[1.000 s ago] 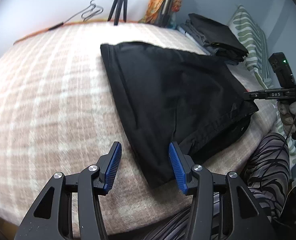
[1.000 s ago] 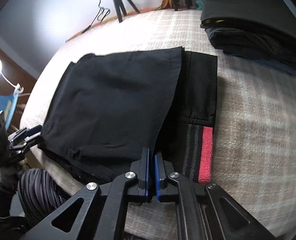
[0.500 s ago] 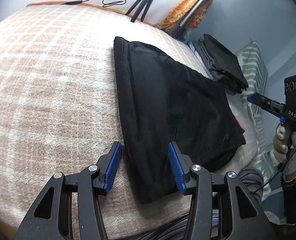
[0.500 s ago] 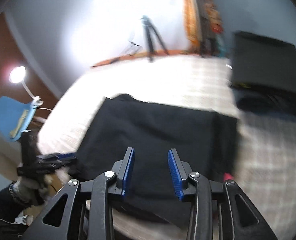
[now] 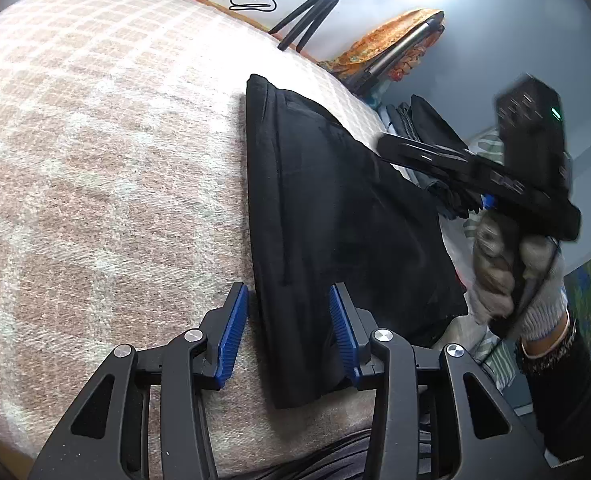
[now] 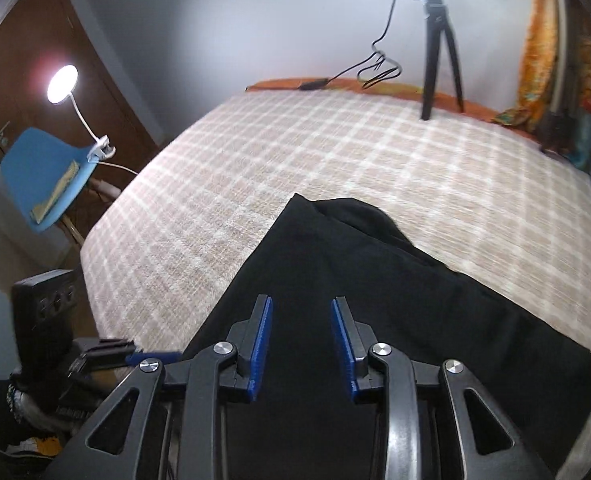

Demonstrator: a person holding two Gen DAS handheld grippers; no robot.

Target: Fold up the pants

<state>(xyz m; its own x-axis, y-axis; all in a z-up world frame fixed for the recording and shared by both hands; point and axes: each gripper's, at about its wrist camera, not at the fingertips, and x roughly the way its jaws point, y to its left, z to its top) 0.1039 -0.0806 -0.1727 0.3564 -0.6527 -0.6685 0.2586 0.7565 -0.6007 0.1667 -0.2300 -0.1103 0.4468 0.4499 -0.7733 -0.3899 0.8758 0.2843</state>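
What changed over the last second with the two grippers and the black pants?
The right gripper let go of the pants' near edge, opened, then closed partway; it lifted off and now hovers over them with nothing between its pads. The left gripper rolled, its jaws narrowing around the pants' near corner without pinching it. The pants stayed folded flat on the checked blanket.

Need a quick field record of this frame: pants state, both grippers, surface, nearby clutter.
pants: black pants folded, flat on the bed
surface: checked blanket
left gripper: jaws apart, straddling the near edge of the pants, pads not pressing; have just been closing
right gripper: jaws apart above the pants, nothing held; have just been closing
clutter: folded clothes stack, tripod
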